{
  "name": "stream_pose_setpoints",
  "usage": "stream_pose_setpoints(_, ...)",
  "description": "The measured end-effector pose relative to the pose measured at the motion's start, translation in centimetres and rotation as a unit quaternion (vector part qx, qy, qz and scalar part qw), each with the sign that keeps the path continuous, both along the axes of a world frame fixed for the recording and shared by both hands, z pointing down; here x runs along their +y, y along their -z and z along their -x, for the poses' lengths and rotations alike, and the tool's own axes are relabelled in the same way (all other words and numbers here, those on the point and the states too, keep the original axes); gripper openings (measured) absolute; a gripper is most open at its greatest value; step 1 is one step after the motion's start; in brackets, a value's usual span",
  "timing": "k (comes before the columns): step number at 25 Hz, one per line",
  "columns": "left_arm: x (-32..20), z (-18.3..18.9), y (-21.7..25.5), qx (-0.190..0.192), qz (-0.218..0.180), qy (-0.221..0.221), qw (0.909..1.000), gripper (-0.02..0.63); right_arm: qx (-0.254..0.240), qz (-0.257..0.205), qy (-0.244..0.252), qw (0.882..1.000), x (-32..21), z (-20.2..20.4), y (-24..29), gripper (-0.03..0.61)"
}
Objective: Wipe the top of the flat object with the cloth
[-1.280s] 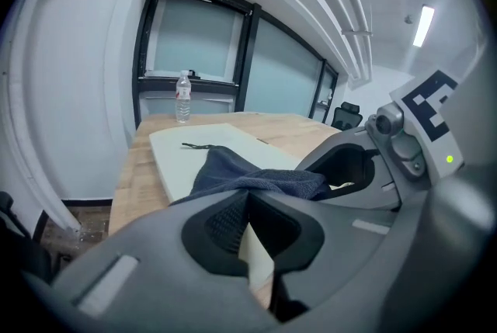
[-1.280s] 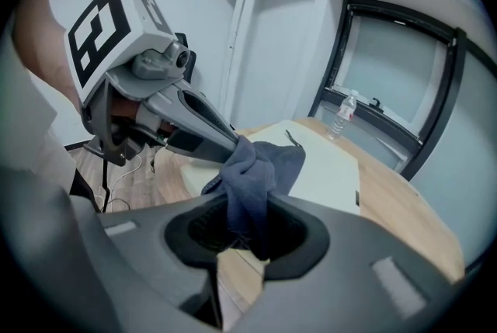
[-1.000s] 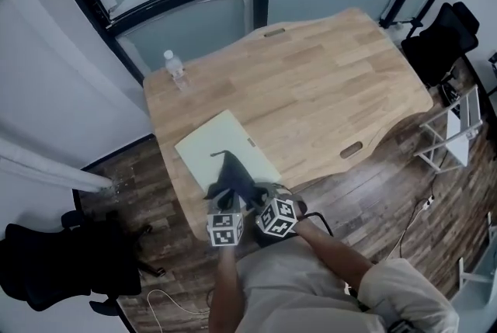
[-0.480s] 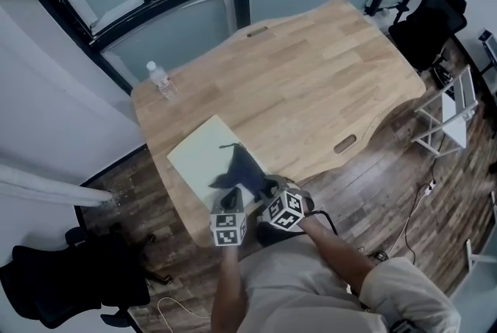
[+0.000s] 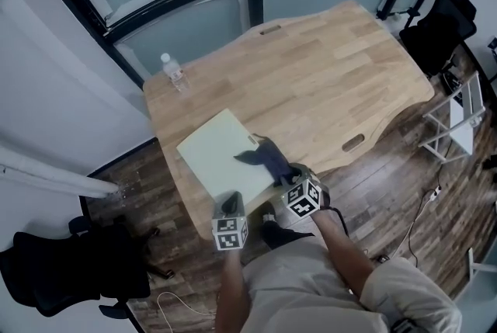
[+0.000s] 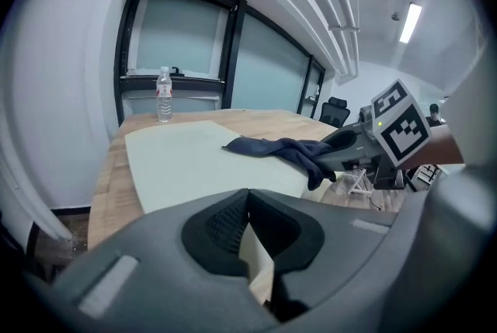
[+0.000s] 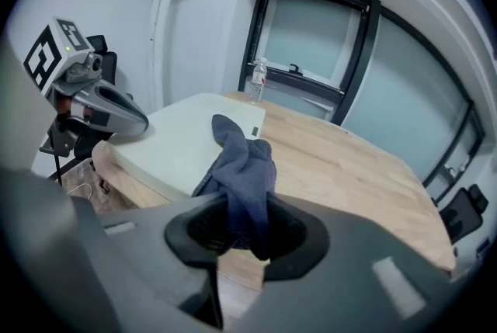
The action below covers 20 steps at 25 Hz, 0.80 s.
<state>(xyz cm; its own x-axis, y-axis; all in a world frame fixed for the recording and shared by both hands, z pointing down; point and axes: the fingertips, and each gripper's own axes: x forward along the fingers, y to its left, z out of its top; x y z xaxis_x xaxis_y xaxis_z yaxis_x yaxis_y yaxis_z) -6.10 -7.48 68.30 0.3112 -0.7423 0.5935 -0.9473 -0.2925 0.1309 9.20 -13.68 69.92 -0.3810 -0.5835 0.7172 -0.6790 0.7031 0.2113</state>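
1. Your left gripper (image 6: 248, 246) is clenched on the near edge of the pale green flat rectangular board (image 5: 213, 153). A pale sliver of that edge shows between its dark jaw pads.
2. Your right gripper (image 7: 245, 234) has its jaws closed on the dark blue crumpled cloth (image 5: 268, 157). The fabric runs straight down into the gap between them.
3. The board lies flat on the light wooden table (image 5: 326, 83), at the table's near-left corner and turned at an angle to the table's edges.
4. The cloth rests on the top of the board, at the side closest to your right gripper. One thin tail reaches toward the board's middle, and the bunched part crosses the board's edge to your jaws.
5. Most of the board's top is bare, from the cloth to its far and left edges.
6. Your two grippers sit near each other at the near side of the table, the left one at the board's near edge and the right one just off its right side.
7. A clear plastic water bottle with a white cap (image 5: 174, 71) stands upright at the table's far-left corner, well apart from the board.
8. A black office chair (image 5: 446, 25) stands beyond the table's right end, on the dark plank floor (image 5: 388, 192).
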Motion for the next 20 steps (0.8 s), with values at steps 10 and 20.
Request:
stream_pose_setpoints(10, 7.7, 1.0, 0.8, 0.035, -0.003, 0.104, 0.9939, 0.008, -0.013, 0.016, -0.048, 0.999, 3.3, -3.4, 2.3, 0.104)
stream_pose_setpoints(20, 15.4, -0.5, 9.3, 0.051, -0.11, 0.186, 0.9751, 0.008, -0.076, -0.012, -0.095, 0.993, 12.2, -5.0, 7.9, 0.104)
